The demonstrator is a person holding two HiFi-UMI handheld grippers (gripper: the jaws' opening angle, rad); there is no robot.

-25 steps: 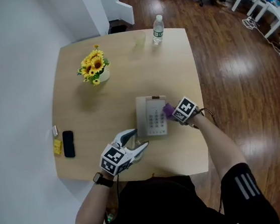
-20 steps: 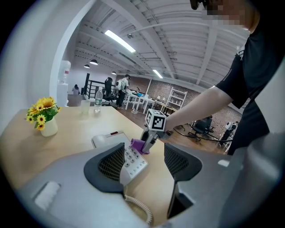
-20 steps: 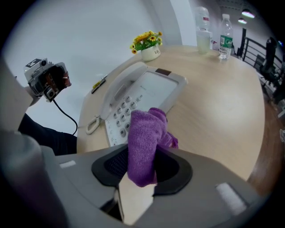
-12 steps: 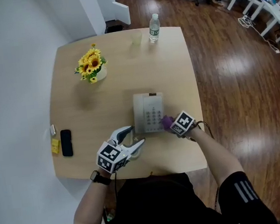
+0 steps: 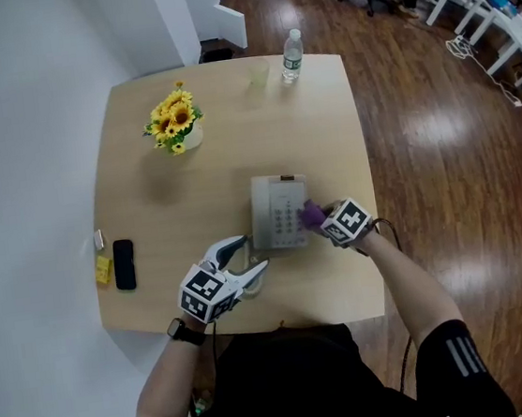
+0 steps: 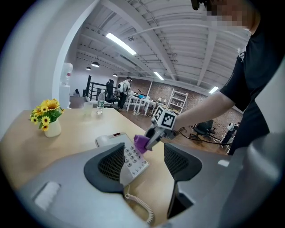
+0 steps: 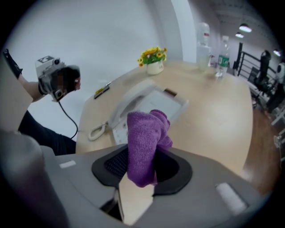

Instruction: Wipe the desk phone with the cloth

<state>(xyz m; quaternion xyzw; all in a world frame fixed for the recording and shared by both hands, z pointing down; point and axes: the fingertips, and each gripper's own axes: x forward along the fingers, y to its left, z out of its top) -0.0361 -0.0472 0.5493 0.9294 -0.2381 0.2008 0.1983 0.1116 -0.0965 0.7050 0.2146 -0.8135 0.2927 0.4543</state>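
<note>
Desk phone (image 5: 278,212), long axis near-to-far

Purple cloth (image 5: 312,214); white-grey phone (image 5: 270,206); lt wood tbl (image 5: 194,202); yellow flowers (image 5: 173,121).

One desk phone (image 5: 278,212) and one purple cloth (image 5: 313,212) on the one table (image 5: 158,291). Two grippers: the left gripper (image 5: 253,254) and the right gripper (image 5: 321,220). At the far edge are one water bottle (image 5: 292,54) and one clear cup (image 5: 257,77). One vase of sunflowers (image 5: 175,125) stands near the far left corner. Along the left edge are three small things — one black mobile phone (image 5: 124,265), one yellow object (image 5: 105,270) and one small white object (image 5: 99,240).
</note>
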